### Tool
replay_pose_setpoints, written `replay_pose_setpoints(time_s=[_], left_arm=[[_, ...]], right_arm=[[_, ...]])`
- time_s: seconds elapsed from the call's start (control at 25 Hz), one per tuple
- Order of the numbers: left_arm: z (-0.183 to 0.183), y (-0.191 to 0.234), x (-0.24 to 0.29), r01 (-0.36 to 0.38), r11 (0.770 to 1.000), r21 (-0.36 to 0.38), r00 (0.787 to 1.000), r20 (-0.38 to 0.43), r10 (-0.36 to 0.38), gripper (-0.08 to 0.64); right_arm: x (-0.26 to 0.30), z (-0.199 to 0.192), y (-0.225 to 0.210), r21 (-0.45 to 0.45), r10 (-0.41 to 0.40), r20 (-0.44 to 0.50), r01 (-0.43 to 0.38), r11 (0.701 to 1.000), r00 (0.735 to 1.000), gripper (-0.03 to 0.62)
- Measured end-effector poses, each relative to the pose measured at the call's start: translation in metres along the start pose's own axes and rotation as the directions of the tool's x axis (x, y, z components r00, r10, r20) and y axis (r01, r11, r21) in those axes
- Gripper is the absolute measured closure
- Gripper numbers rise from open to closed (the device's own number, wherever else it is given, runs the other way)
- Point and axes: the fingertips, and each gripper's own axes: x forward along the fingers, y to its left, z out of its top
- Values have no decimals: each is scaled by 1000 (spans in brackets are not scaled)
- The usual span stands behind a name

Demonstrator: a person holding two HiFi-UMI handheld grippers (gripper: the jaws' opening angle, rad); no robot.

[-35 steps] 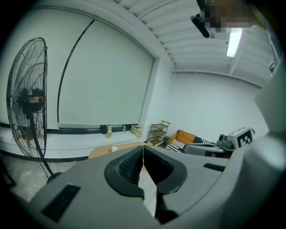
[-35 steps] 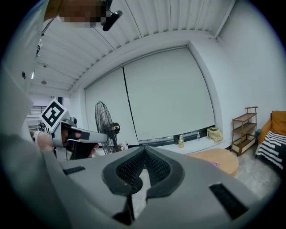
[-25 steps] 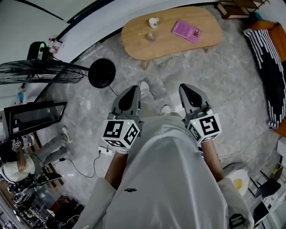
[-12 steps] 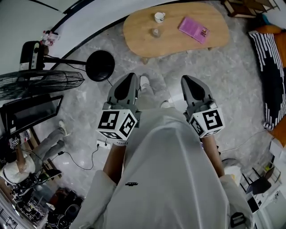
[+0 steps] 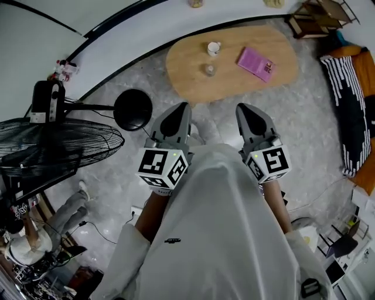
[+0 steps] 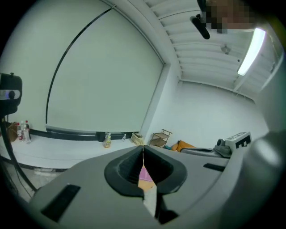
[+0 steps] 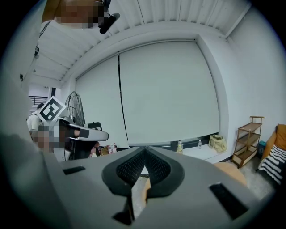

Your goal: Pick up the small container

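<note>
A small clear container (image 5: 209,70) stands on the oval wooden table (image 5: 187,70), between a white cup (image 5: 214,48) and a pink book (image 5: 255,63). My left gripper (image 5: 183,108) and right gripper (image 5: 242,109) are held side by side over the grey floor, short of the table's near edge and pointing toward it. The jaws of both are shut with nothing between them. In the left gripper view the shut tips (image 6: 143,147) let through only a sliver of the pink book (image 6: 145,173). In the right gripper view the tips (image 7: 144,150) also meet.
A standing fan (image 5: 53,146) and its black round base (image 5: 133,109) are at the left. A dark striped cushion (image 5: 351,99) lies at the right, and a wooden rack (image 5: 319,12) stands behind the table. Another person (image 5: 23,246) sits at lower left.
Both grippers have moved forward toward the table, which now sits nearer and lower in the head view. The fan has come closer at the left. Both jaws have stayed shut.
</note>
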Motion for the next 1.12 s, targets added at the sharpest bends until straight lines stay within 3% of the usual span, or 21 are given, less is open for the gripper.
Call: replay_pose_setpoints(time_s=[0.28, 0.64, 1.12], left_arm=[[18, 28, 17, 61, 995, 85, 998, -9, -60, 538], [21, 38, 27, 66, 997, 48, 998, -12, -65, 538], [11, 65, 35, 12, 1000, -5, 999, -31, -12, 538]], right_arm=[[41, 9, 1, -18, -46, 2, 46, 999, 999, 584], [54, 7, -5, -14, -59, -46, 59, 998, 997, 586], [84, 7, -2, -56, -3, -95, -2, 998, 995, 584]])
